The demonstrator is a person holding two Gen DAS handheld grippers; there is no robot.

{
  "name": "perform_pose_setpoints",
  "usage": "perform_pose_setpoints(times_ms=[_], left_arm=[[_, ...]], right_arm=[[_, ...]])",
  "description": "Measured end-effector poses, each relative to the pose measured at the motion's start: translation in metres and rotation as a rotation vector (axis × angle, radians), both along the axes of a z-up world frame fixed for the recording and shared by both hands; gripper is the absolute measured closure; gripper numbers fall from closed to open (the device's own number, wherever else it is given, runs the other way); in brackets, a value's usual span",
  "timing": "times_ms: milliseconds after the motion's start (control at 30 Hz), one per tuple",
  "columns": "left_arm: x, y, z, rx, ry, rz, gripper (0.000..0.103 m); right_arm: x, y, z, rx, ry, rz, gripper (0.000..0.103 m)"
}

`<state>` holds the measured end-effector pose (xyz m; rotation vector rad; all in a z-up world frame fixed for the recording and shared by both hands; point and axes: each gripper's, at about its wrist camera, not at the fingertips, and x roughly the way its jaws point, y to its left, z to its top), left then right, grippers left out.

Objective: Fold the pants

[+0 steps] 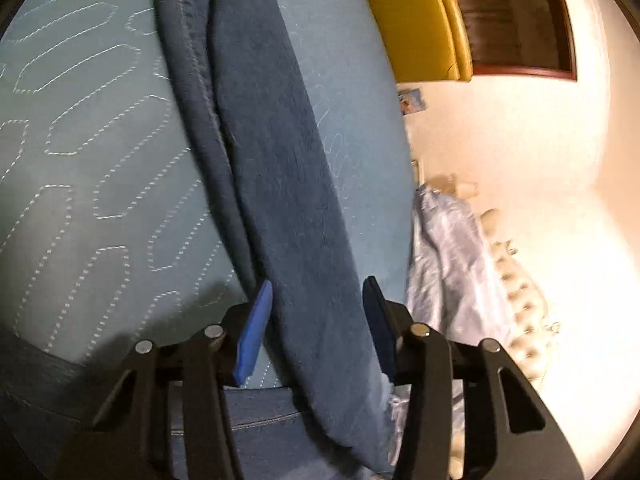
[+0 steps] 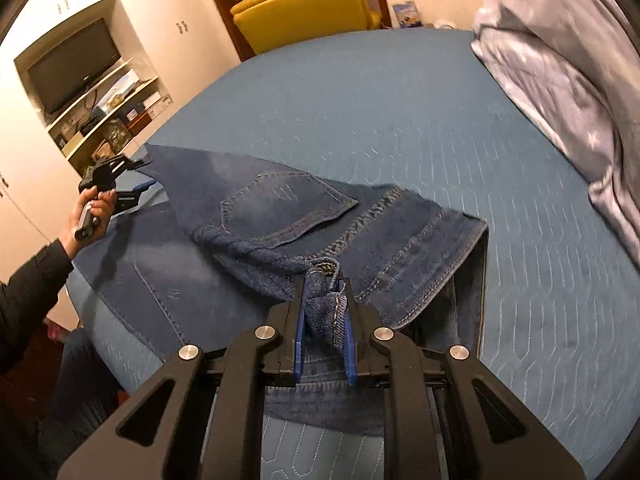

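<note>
right wrist: right gripper point(image 2: 325, 320) jaws clamped on jeans point(image 2: 280, 208) waistband; left gripper point(image 1: 316, 320) jaws apart.

A blue quilted bedspread point(image 2: 400, 120) with pale stitched hexagons covers the bed. A crumpled grey-lilac duvet point(image 2: 560, 80) is heaped at its right edge. Beyond the bed stands a yellow armchair point(image 2: 304, 8). At left, a white wall unit holds a dark television point(image 2: 74, 64) above cluttered shelves point(image 2: 108, 116).
</note>
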<state>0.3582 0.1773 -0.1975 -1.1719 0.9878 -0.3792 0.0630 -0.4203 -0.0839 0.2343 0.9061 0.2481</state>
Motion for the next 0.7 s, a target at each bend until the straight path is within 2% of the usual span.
perform_pose_setpoints(times_ms=[67,133,300,367,433,500,600,667,700], left_arm=[[-0.001,0.005,-0.004,0.022,0.017,0.014,0.057],[-0.003,0.012,-0.008,0.032,0.048,0.039,0.063],[0.010,0.019,-0.004,0.027,0.029,0.038,0.064],[0.018,0.015,-0.007,0.036,0.073,0.026,0.071],[0.023,0.010,-0.007,0.032,0.088,0.012,0.072],[0.029,0.005,-0.010,0.068,0.140,-0.004,0.075],[0.042,0.001,-0.013,0.079,0.164,-0.004,0.078],[0.047,0.002,-0.018,0.075,0.186,0.003,0.096],[0.049,0.005,-0.014,0.082,0.179,0.010,0.101]], right_arm=[[0.004,-0.005,0.005,0.008,-0.006,-0.011,0.086],[0.005,-0.005,0.009,0.000,-0.011,-0.016,0.086],[0.011,-0.009,0.016,-0.014,-0.023,-0.019,0.086],[0.013,-0.013,0.019,-0.011,-0.027,-0.023,0.086],[0.013,-0.015,0.022,-0.007,-0.038,-0.024,0.086],[0.016,-0.019,0.025,-0.006,-0.045,-0.030,0.086],[0.017,-0.021,0.027,-0.001,-0.047,-0.033,0.086],[0.020,-0.022,0.030,-0.008,-0.050,-0.027,0.086],[0.021,-0.023,0.032,-0.010,-0.052,-0.020,0.086]])
